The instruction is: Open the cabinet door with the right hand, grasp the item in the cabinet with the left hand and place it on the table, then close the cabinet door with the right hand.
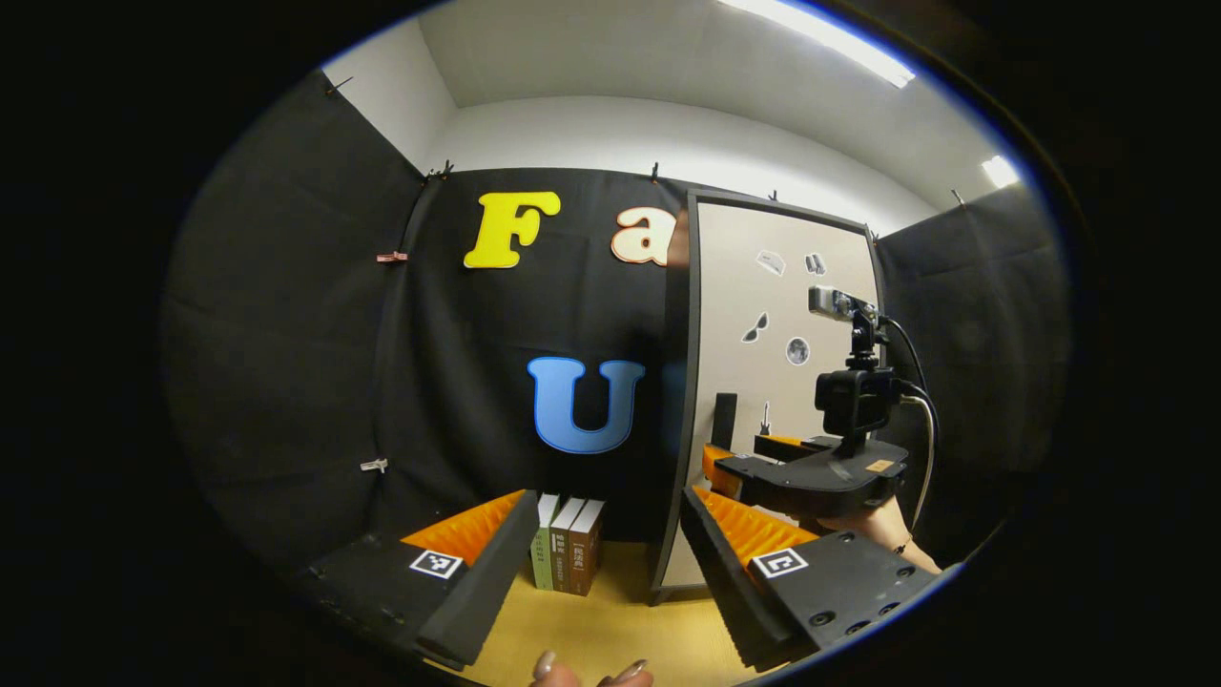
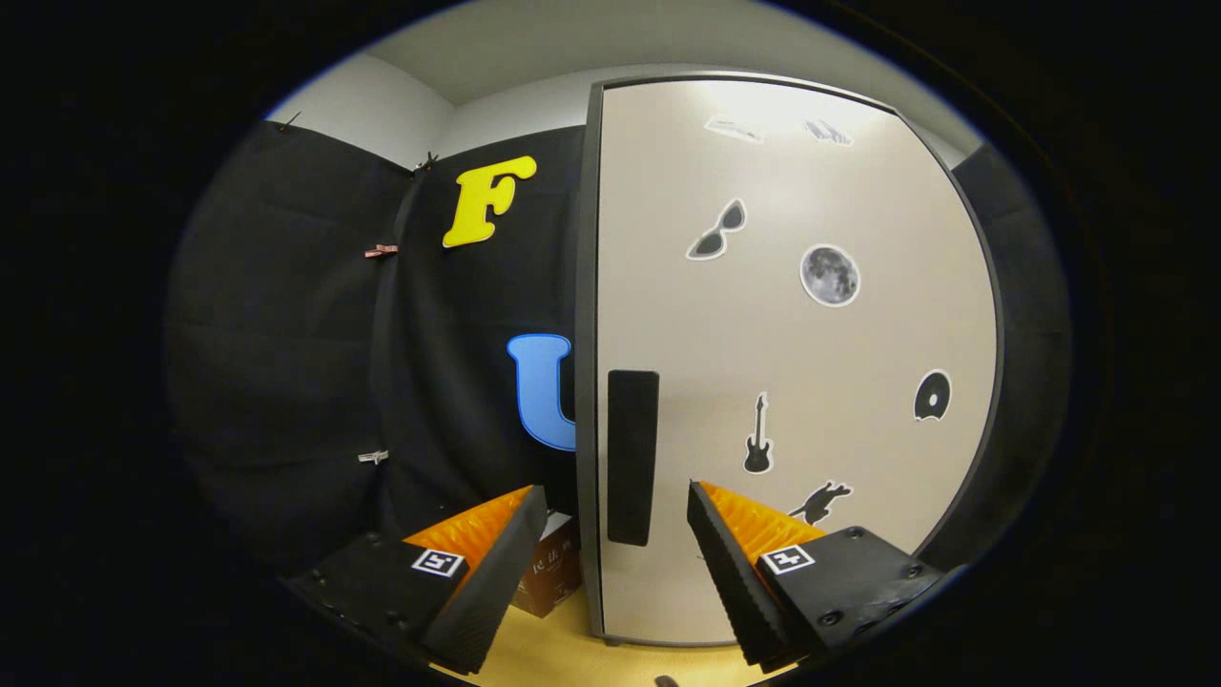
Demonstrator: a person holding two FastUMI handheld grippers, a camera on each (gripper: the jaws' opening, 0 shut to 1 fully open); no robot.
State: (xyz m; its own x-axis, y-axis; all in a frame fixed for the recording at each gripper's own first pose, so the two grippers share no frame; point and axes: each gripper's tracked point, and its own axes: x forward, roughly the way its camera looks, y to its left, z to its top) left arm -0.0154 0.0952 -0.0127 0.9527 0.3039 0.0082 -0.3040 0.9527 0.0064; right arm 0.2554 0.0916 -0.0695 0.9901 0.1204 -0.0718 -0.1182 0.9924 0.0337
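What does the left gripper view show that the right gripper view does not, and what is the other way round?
Left gripper view: the right claw, open, held by a hand before the beige cabinet door, and a green upright book. Right gripper view: a round disc sticker and a dark animal sticker on that door. Both: the door's black vertical handle, its sunglasses sticker, moon sticker and guitar sticker, and the yellow wooden table.
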